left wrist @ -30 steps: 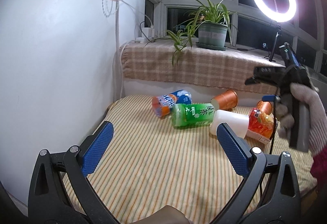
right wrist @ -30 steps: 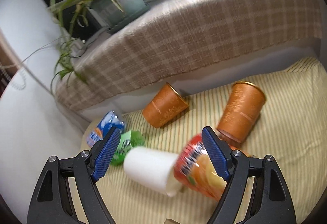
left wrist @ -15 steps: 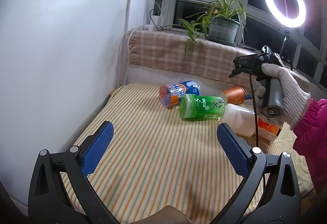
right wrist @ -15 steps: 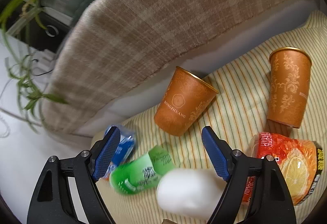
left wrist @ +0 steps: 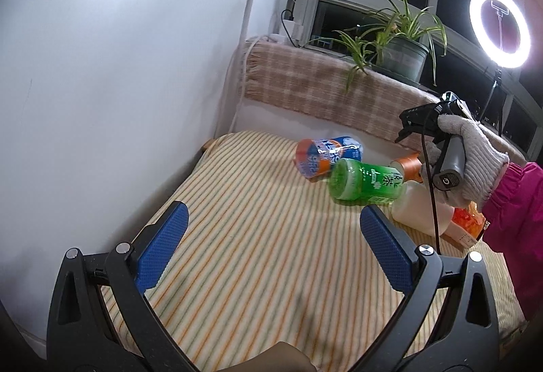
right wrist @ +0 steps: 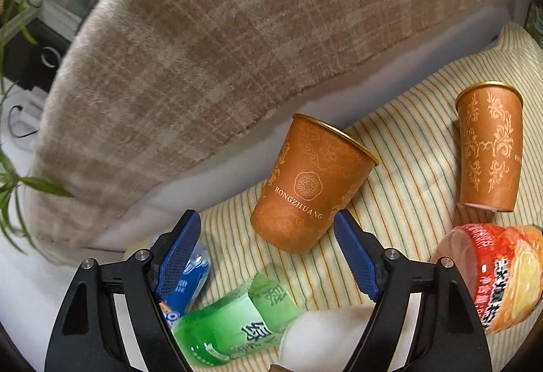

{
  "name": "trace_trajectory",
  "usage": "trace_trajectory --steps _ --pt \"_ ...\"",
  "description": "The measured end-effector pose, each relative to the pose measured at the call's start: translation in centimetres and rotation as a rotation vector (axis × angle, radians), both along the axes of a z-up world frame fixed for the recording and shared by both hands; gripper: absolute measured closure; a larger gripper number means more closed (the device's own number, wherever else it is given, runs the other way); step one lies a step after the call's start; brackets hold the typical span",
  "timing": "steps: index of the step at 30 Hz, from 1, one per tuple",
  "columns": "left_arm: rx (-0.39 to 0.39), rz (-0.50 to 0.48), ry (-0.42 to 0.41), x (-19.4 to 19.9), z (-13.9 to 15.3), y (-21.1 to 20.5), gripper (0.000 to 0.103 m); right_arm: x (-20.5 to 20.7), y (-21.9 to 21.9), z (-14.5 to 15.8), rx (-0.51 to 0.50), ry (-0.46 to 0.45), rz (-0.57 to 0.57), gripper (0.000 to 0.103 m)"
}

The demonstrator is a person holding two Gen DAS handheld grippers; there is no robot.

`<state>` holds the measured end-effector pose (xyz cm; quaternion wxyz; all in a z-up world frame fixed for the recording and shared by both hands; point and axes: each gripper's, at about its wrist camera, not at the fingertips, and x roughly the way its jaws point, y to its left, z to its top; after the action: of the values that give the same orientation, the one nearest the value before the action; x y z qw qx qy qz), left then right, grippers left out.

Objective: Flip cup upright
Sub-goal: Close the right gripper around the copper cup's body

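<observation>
1. The orange cup (right wrist: 314, 185) lies on its side on the striped bed, rim towards the plaid blanket (right wrist: 237, 49).
2. The right hand-held gripper (right wrist: 266, 253), wide open and empty, is nearer, the cup just ahead.
3. The left hand-held gripper (left wrist: 271, 249), also open and empty, is well apart.

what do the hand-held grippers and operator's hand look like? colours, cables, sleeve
Both hand-held grippers, left and right: black triangulated frames, silver rivets, blue textured pads. The right one has a grey handle and black cable, gripped by a grey knit glove with magenta sleeve.

Ahead of our right tool, the yellow striped bed cover (right wrist: 407, 148) carries two orange paper cups (right wrist: 310, 188) (right wrist: 488, 148), a green plastic bottle (right wrist: 234, 328), a blue can (right wrist: 190, 283), a white cup (right wrist: 322, 338) and a red-orange snack tub (right wrist: 499, 273).
</observation>
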<state>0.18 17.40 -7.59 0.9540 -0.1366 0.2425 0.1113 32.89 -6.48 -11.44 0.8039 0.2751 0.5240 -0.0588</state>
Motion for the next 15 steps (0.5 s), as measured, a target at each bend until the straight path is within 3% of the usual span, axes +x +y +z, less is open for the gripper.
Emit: trace_trajectory --steps 8,15 --pt "-0.021 0.014 -0.002 -0.1 -0.5 1.8 0.000 2.0 1.1 -2.1 -0.022 0.048 -0.077 0.027" --pt "-0.028 0.022 0.000 0.0 -0.8 2.4 0.000 3.8 1.2 -4.0 -0.021 0.094 -0.117 0.037"
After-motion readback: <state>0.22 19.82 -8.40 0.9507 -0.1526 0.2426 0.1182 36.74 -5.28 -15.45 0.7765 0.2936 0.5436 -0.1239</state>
